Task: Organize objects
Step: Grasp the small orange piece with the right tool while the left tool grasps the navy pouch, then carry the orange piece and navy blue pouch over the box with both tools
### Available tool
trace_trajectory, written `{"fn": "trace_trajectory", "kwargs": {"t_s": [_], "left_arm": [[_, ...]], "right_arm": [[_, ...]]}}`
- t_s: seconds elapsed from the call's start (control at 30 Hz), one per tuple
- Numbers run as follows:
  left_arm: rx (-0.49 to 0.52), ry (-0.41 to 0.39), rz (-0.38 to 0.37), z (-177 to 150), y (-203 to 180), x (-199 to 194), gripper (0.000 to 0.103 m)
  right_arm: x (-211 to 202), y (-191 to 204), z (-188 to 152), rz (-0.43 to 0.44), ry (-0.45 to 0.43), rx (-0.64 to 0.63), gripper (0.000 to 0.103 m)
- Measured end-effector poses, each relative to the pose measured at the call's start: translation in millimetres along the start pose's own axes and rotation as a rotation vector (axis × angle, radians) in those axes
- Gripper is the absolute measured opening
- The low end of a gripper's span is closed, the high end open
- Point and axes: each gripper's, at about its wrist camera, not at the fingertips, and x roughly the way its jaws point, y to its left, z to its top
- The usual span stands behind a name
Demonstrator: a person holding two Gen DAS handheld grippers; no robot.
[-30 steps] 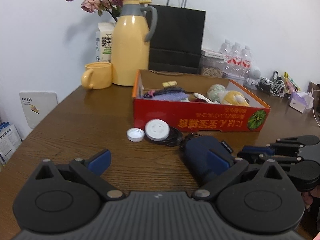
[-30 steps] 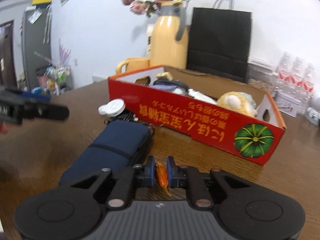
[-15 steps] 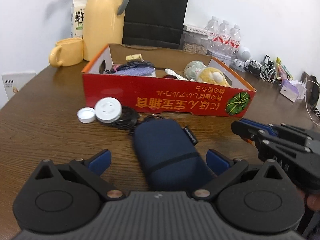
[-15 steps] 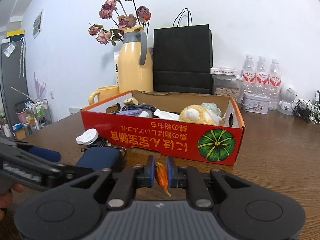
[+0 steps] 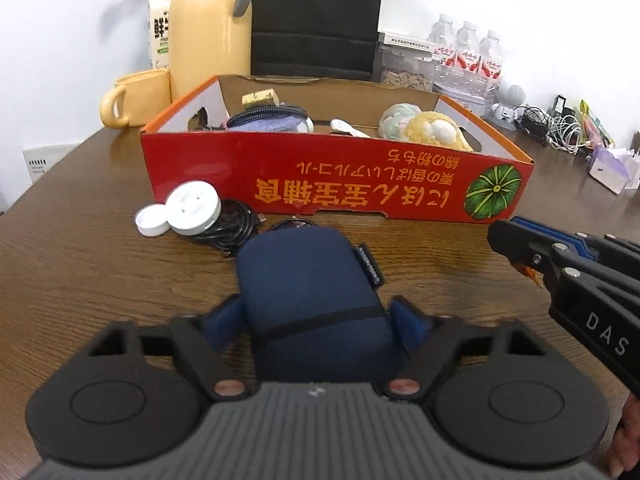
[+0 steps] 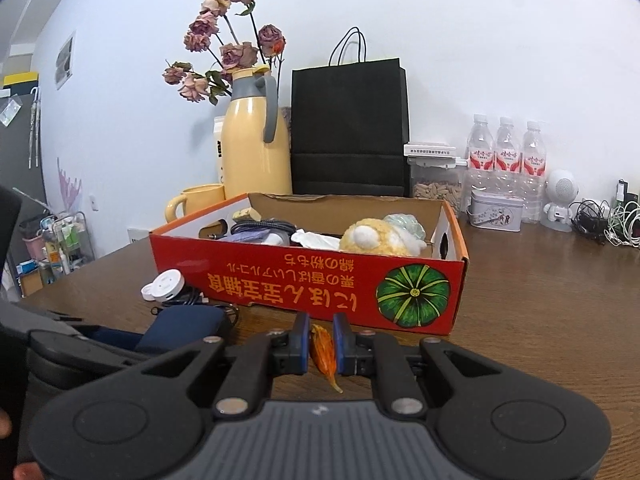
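A navy fabric pouch (image 5: 308,280) lies on the wooden table in front of a red cardboard box (image 5: 340,188). My left gripper (image 5: 318,316) straddles its near end. The jaws are closing, and both blue pads touch the pouch's sides. My right gripper (image 6: 322,332) is shut on a small orange scrap (image 6: 322,348) and hovers before the red box (image 6: 280,280). In the left wrist view the right gripper (image 5: 520,252) comes in from the right edge. The box holds a yellow plush toy (image 5: 434,130), a grey zip case (image 5: 268,114) and other small items.
Left of the pouch lie a white round lid (image 5: 193,208), a small white cap (image 5: 151,220) and a coiled black cable (image 5: 230,230). Behind the box stand a yellow jug (image 5: 210,28), a mug (image 5: 132,98), a black paper bag (image 5: 316,16) and water bottles (image 5: 468,52).
My left gripper moved forward over the pouch, and its wide-open jaws narrowed onto the pouch's sides. The right gripper swung to face the box squarely, still pinching the orange scrap.
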Motion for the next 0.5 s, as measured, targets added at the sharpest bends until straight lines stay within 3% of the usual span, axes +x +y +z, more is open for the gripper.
{"fn": "trace_trajectory", "kwargs": {"t_s": [0.23, 0.5], "left_arm": [[0.007, 0.01, -0.042, 5.3, 7.6, -7.0, 0.069], [-0.008, -0.052, -0.049, 19.4, 25.2, -29.7, 0.069]], "right_arm": [[-1.0, -0.6, 0.0, 0.008, -0.006, 0.003, 0.011], [-1.4, 0.7, -0.6, 0.004, -0.009, 0.001, 0.011]]}}
